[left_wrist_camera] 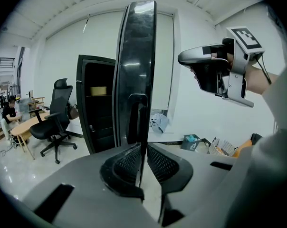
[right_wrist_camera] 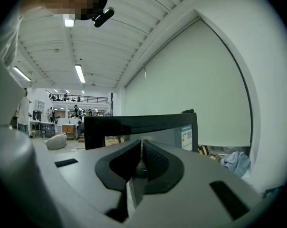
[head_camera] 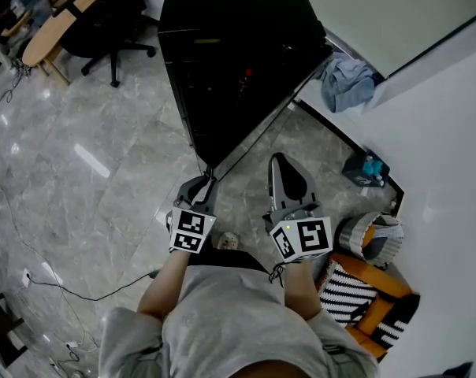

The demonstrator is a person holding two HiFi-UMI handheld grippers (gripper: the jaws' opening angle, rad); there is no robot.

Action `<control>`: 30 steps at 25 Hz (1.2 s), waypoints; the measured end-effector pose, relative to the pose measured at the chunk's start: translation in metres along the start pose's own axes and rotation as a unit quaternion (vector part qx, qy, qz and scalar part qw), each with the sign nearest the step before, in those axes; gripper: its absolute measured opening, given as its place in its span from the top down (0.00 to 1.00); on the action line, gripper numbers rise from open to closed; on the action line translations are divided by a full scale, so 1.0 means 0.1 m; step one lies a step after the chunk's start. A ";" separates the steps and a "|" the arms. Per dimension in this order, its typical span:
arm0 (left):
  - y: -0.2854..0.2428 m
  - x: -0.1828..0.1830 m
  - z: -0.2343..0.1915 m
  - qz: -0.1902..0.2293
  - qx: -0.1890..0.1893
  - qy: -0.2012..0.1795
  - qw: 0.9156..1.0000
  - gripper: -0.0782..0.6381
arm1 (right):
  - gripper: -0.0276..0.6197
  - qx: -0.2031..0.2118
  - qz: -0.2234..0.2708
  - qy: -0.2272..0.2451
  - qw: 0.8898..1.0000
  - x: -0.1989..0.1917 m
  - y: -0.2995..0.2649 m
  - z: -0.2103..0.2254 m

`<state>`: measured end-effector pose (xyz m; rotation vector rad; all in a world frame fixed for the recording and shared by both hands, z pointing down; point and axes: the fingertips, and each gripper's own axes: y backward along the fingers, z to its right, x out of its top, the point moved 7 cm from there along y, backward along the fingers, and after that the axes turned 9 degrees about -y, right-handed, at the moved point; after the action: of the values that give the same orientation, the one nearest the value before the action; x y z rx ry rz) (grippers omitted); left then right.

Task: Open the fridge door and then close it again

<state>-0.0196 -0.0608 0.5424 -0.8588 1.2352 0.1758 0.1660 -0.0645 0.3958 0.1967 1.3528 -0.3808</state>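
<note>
Fridge door (left_wrist_camera: 136, 56) edge pinched by left hand-held gripper (left_wrist_camera: 143, 152); right hand-held gripper (right_wrist_camera: 141, 146) pressed together, empty.

I held the left gripper (head_camera: 207, 181) forward and tilted slightly downward, its jaws drawn narrow and clamped on the edge of the fridge door (left_wrist_camera: 136, 56). I held the right gripper (head_camera: 280, 162) level just beside it, jaws closed together and empty. Both forearms reached forward, roughly parallel.

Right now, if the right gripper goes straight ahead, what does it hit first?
Probably the open glossy black fridge door, its labelled face, which lies straight ahead of the right gripper; depth is unclear.
</note>
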 end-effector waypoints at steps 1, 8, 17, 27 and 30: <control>0.00 0.00 -0.01 0.000 0.000 0.000 1.000 0.82 | 0.92 0.000 0.000 0.000 1.000 0.00 0.00 -0.01; -0.02 0.00 -0.16 0.000 -0.005 0.001 1.000 0.82 | 0.92 -0.001 0.000 0.000 1.000 0.00 -0.08 -0.05; -0.07 -0.01 -0.44 0.000 -0.008 0.011 1.000 0.81 | 0.92 -0.006 -0.001 0.002 1.000 -0.01 -0.22 -0.12; -0.18 0.01 -0.89 -0.005 -0.002 0.012 1.000 0.80 | 0.92 -0.018 -0.004 0.004 1.000 -0.02 -0.41 -0.20; -0.23 0.02 -1.03 -0.008 -0.003 0.010 1.000 0.80 | 0.92 -0.024 -0.005 0.004 1.000 -0.03 -0.46 -0.22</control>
<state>-0.0837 -0.1442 0.5445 -0.8776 1.2471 0.1581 0.1281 -0.0992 0.3979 0.1518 1.3703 -0.3548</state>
